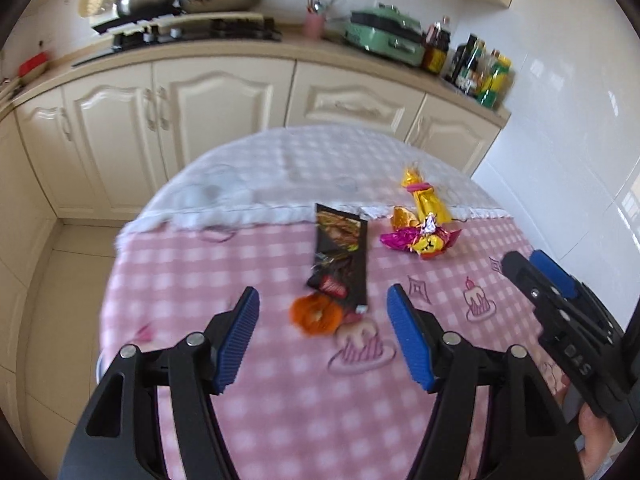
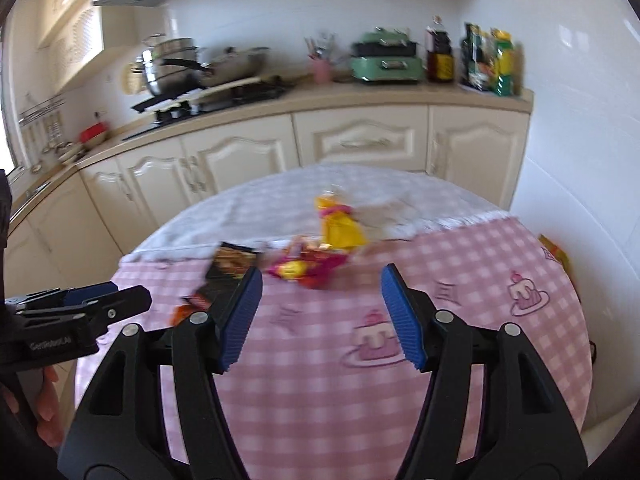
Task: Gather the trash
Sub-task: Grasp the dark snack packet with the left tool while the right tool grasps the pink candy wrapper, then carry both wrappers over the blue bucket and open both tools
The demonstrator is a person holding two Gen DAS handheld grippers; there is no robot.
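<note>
Trash lies on a table with a pink checked cloth (image 1: 280, 400). A black snack wrapper (image 1: 340, 256) lies mid-table, with an orange wrapper (image 1: 316, 314) at its near end. A magenta and yellow wrapper (image 1: 420, 240) and a yellow foil wrapper (image 1: 426, 200) lie further right. My left gripper (image 1: 322, 340) is open and empty, just short of the orange wrapper. My right gripper (image 2: 320, 316) is open and empty above the cloth, short of the magenta wrapper (image 2: 304, 268) and yellow wrapper (image 2: 340, 228). Its left finger hides part of the black wrapper (image 2: 224, 272).
A white cloth (image 1: 300, 164) covers the table's far half. Cream cabinets (image 1: 200, 108) and a counter with pots, a green appliance (image 1: 384, 36) and bottles stand behind. A white tiled wall (image 1: 560, 160) is to the right. A yellow item (image 2: 556, 256) lies beyond the table's right edge.
</note>
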